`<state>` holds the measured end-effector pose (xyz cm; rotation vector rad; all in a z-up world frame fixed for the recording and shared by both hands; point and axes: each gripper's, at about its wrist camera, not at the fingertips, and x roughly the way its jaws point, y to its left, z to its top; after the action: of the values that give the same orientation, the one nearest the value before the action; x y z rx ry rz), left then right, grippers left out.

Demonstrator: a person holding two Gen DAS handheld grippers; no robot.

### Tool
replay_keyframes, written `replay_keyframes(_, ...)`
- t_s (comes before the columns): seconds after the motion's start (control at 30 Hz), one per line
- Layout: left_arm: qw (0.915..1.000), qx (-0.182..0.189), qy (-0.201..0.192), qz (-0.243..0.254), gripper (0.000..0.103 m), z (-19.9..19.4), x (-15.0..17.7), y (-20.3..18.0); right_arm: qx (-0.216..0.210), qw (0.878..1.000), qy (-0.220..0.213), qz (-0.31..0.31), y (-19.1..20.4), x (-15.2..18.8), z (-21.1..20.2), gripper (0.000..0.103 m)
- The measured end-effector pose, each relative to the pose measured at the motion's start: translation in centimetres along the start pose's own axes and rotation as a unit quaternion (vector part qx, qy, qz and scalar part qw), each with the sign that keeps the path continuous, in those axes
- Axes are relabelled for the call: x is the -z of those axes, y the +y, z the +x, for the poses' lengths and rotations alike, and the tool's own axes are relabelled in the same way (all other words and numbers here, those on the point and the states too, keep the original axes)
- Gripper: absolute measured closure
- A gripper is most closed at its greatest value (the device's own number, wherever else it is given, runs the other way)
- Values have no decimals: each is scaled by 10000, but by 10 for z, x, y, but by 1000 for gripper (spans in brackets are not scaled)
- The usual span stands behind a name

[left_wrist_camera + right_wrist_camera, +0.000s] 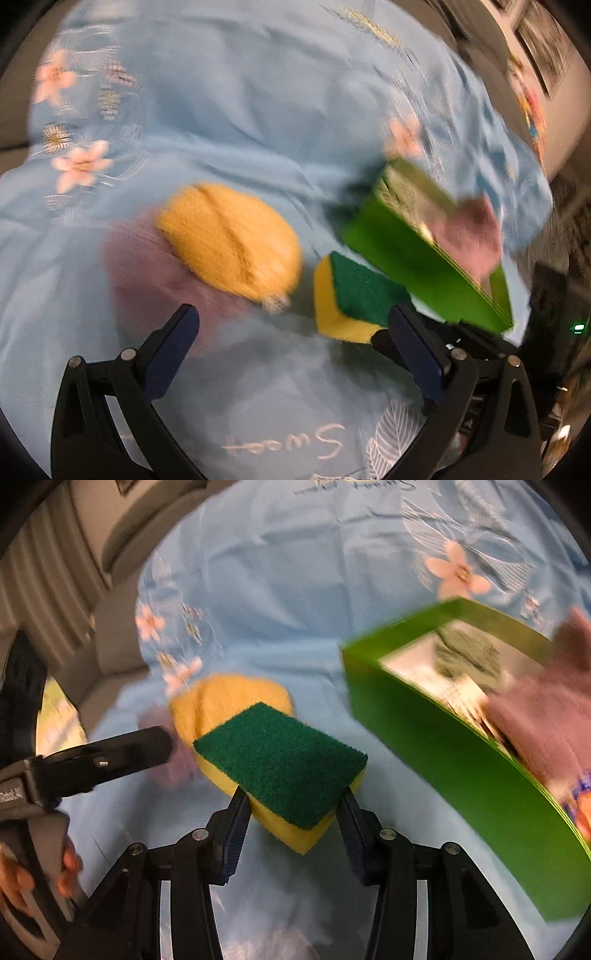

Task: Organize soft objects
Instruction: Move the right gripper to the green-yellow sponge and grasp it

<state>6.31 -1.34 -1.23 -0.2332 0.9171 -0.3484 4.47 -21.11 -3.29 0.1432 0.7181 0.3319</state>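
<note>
The right gripper (pixel 293 808) has its jaws pressed on the two sides of a sponge (pixel 284 771). The sponge is yellow with a dark green scrub top. It is held up over the blue cloth (pixel 280 590) that covers the table.

The left gripper (pixel 291 332) has its jaws wide apart, with nothing between them. It points down at the cloth, near a yellow fuzzy thing (pixel 229 240) that lies partly on a purple fuzzy thing (pixel 147 258). In the right view a hand (pixel 22 878) holds the left gripper's handle.

A green box (pixel 461 760) is just to the right of the sponge. A pink fuzzy thing (pixel 546 716) lies in it and sticks up over its rim. A grey thing (pixel 465 653) and some paper are inside too.

The cloth has pink flowers (pixel 81 166) and white leaves (pixel 391 435) on it. White writing (pixel 284 443) is there too, seen upside down. It seems to say "Sweet", but it is blurry.
</note>
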Motion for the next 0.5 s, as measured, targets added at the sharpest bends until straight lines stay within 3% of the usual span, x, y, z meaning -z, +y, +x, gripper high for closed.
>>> replay_keyframes(0.1,9980,61,264,565,1,18,15,-29,160,9999,43,-16,-5,19,-10,53)
replay_keyframes(0.23,9927,339,323,1113,1,25,27,-53,300,9995,86,-108,-10,29,-17,52)
replay_keyframes(0.5,9905,427,580,1169,2,51,35,-56,170,9995,245,-56,-25,42,-18,43)
